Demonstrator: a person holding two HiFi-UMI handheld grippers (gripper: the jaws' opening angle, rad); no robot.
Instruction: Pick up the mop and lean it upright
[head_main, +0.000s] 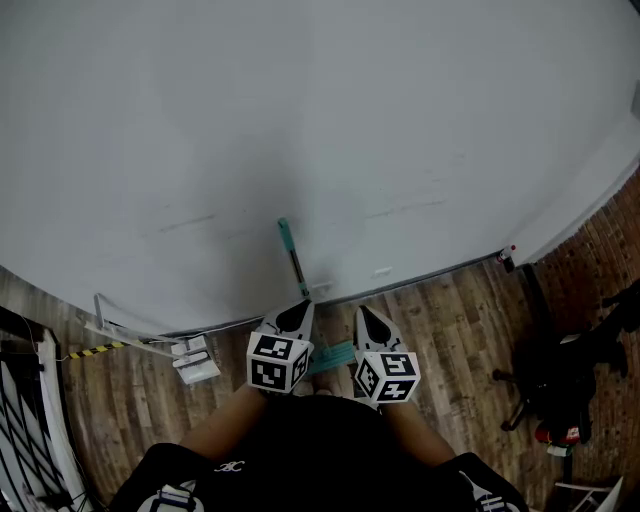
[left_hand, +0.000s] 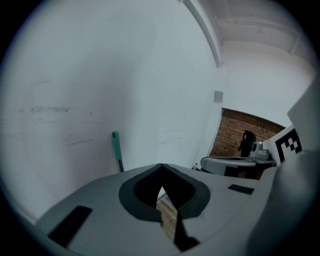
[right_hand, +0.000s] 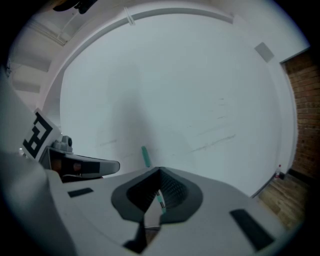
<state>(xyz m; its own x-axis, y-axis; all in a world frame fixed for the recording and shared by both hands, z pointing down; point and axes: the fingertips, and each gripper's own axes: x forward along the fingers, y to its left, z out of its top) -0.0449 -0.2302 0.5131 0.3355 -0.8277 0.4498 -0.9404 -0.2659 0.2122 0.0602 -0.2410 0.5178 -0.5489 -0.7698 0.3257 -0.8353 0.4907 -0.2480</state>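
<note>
The mop stands upright against the white wall (head_main: 320, 120). Its teal grip (head_main: 285, 232) is at the top, the dark pole (head_main: 297, 272) runs down, and the teal mop head (head_main: 335, 355) rests on the wooden floor between my two grippers. My left gripper (head_main: 300, 306) is just left of the pole's foot, shut and empty. My right gripper (head_main: 362, 312) is just right of it, jaws together, holding nothing. The teal grip (left_hand: 116, 146) rises over the shut left gripper (left_hand: 161, 166) in the left gripper view. It also shows as the teal grip (right_hand: 145, 156) beyond the right gripper (right_hand: 160, 171).
A white box (head_main: 196, 362) and yellow-black tape (head_main: 95, 350) lie on the floor at the left by the wall's base. A white rack (head_main: 30, 420) stands at far left. Black equipment (head_main: 560, 385) sits at the right beside a brick wall (head_main: 610, 230).
</note>
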